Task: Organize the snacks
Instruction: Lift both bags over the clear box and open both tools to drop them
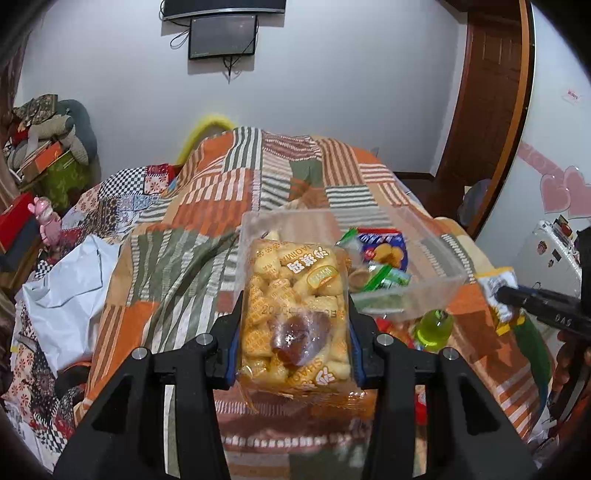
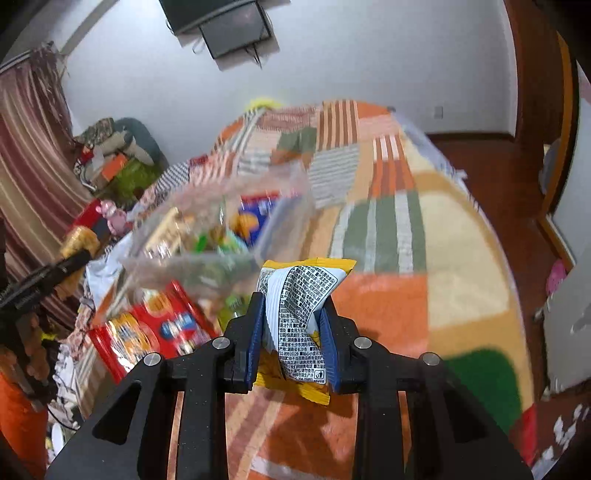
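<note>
Over quilt-covered bed (image 1: 192, 254): my left gripper (image 1: 293, 332) pinching puff-snack bag (image 1: 295, 295), right gripper (image 2: 293, 325) clamped on yellow packet (image 2: 301, 295). Mid-carry, I reckon; next, drop both into clear bin (image 1: 424, 251) mid-bed.

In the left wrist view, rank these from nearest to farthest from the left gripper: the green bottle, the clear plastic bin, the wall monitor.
From the left gripper, which is shut on a bag of yellow puffs:
1. Green bottle, on the blanket just to the right.
2. Clear plastic bin, ahead and slightly right, snacks inside.
3. Wall monitor, high on the far wall.
</note>
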